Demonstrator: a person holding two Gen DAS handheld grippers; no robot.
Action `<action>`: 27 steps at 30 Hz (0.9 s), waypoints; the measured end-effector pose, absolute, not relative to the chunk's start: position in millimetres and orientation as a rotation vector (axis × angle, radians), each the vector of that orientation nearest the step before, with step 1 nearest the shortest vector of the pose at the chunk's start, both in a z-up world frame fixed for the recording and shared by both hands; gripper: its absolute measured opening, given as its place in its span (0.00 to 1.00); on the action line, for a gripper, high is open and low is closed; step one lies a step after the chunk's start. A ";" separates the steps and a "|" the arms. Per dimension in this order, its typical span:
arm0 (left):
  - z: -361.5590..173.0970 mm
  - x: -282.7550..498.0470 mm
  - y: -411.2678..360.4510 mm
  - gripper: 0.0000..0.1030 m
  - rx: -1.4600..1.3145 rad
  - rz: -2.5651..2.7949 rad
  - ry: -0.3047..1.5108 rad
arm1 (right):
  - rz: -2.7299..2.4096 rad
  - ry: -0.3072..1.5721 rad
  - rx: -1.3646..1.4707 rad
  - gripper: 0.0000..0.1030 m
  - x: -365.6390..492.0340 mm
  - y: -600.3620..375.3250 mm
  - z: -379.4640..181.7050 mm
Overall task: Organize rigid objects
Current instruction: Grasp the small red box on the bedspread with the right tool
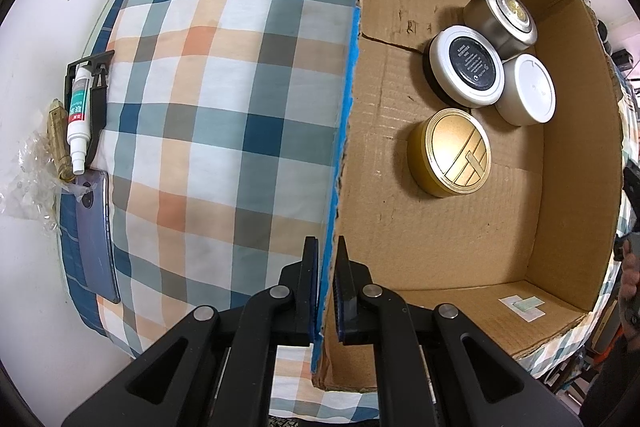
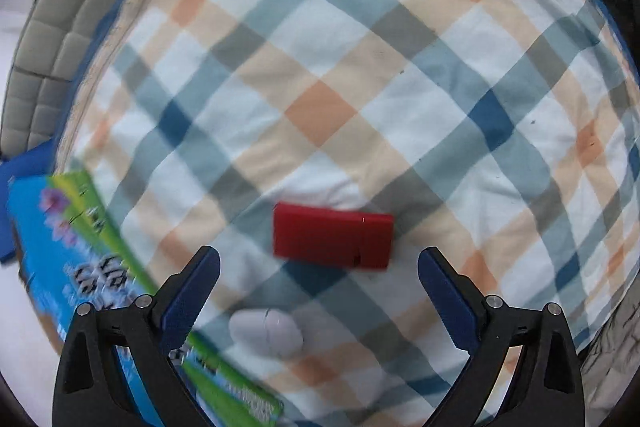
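Left wrist view, cardboard box (image 1: 460, 227): taken as the landmark; it is seen lying open on the plaid cloth (image 1: 224, 87), its blue-edged side wall pinched between the pressed-together fingers of the left gripper (image 1: 327, 287).
Already sorted: four round tins are counted on the box floor toward its far end: a gold tin (image 1: 450, 153) nearest, then a black-topped tin (image 1: 466, 66), a white-lidded tin (image 1: 526, 89) and a silver tin (image 1: 502, 17), the last three touching one another.
Right wrist view, left to do: a red case (image 2: 332, 241) is seen on the cloth, outside the box and ahead of the right gripper (image 2: 320, 287), whose fingers are spread wide with nothing between them; a pale oval object (image 2: 266, 335) lies nearer the camera.
Progress: judged partly done, with at least these two pieces not yet boxed.
Beside the box, across the cloth: a dark phone (image 1: 96, 231), a white tube (image 1: 78, 119) and a brass piece (image 1: 58, 143) are noted; whether they belong to the task cannot be told.
Hard to make out: the right view is blurred, so the printed blue-green package (image 2: 100, 267) cannot be read; the pale object's kind is unclear.
Cut off: the box's near corner is hidden behind the left gripper.
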State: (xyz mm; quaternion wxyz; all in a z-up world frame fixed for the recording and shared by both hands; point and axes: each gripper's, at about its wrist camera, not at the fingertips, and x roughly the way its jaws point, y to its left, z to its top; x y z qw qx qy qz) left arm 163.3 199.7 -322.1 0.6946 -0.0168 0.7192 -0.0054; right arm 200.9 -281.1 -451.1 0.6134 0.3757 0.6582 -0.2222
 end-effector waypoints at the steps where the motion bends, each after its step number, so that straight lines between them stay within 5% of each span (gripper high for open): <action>1: -322.2 163.7 199.8 0.05 -0.040 -0.011 1.606 | -0.522 1.529 0.882 0.95 202.0 -281.7 -458.4; 3: -322.4 164.0 200.7 0.05 -0.045 -0.011 1.606 | -0.542 1.557 0.901 0.80 203.2 -281.4 -471.2; 8: -323.7 164.0 201.3 0.05 -0.045 -0.012 1.607 | -0.584 1.574 0.830 0.70 208.0 -274.5 -474.1; 17: -324.4 163.5 202.2 0.05 -0.039 -0.015 1.609 | -0.414 1.580 0.539 0.69 218.5 -234.2 -440.3; 27: -325.7 162.6 198.4 0.05 -0.038 -0.016 1.606 | -0.069 1.416 0.421 0.69 227.7 -138.7 -315.0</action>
